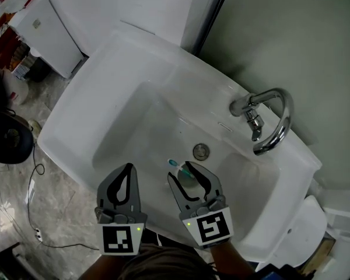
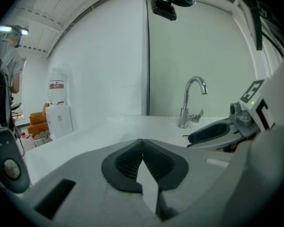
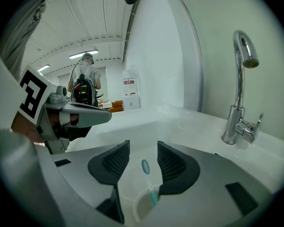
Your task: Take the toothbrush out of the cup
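Looking down, I have the white sink (image 1: 76,115) spread out under both grippers, its basin running ahead of them. The chrome faucet (image 1: 274,121) arches over the far rim, ahead of my right gripper (image 1: 188,174) and off to its right.

My left gripper (image 1: 128,168) hangs over the near part of the basin, just left of the right one. Its own view shows it (image 2: 142,148) clenched, the two ribbed pads meeting at their tips with nothing between them.

My right gripper (image 3: 143,145) is released, its jaws standing wide apart. The cup (image 3: 144,207), pale and translucent, sits in the basin between those jaws, towards their base and lower than the pads, and neither pad touches it. From the head view the same cup (image 1: 188,182) shows inside the fork of the jaws.

The toothbrush (image 3: 149,183) stands in the cup, leaning away from me. Its teal handle rises out of the rim and its head comes up between the two pads, clear of both. Seen from above, the toothbrush (image 1: 179,168) pokes its head out just past the left fingertip.

The drain (image 1: 201,151) lies just beyond the right gripper's tips.
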Demonstrator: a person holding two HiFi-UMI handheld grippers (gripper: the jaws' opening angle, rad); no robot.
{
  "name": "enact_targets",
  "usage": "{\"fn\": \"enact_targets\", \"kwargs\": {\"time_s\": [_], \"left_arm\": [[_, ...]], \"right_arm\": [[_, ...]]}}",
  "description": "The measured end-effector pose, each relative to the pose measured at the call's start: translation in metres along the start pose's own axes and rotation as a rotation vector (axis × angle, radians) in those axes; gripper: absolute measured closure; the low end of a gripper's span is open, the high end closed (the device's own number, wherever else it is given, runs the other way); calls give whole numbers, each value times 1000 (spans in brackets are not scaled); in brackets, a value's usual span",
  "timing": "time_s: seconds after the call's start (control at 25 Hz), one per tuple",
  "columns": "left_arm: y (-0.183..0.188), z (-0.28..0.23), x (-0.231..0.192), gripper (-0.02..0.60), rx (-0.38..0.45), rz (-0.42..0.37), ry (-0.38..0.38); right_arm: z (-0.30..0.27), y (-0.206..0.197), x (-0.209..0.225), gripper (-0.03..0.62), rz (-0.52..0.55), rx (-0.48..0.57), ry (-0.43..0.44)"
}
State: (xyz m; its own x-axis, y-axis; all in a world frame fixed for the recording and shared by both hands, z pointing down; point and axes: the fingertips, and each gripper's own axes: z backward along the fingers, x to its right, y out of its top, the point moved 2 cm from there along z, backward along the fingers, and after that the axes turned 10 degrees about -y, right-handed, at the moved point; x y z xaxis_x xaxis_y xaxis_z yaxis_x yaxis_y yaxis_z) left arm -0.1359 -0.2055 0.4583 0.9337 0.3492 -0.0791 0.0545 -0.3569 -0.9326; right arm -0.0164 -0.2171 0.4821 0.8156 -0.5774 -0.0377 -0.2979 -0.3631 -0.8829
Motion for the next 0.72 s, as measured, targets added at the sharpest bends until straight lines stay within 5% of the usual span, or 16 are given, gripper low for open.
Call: {"fn": "enact_targets", "kwargs": {"time_s": [0.72], "left_arm": [[-23,-22,-28,567,-49,41,17]], "right_arm": [[-40,-29,-4,427,26,-83,24]]}}
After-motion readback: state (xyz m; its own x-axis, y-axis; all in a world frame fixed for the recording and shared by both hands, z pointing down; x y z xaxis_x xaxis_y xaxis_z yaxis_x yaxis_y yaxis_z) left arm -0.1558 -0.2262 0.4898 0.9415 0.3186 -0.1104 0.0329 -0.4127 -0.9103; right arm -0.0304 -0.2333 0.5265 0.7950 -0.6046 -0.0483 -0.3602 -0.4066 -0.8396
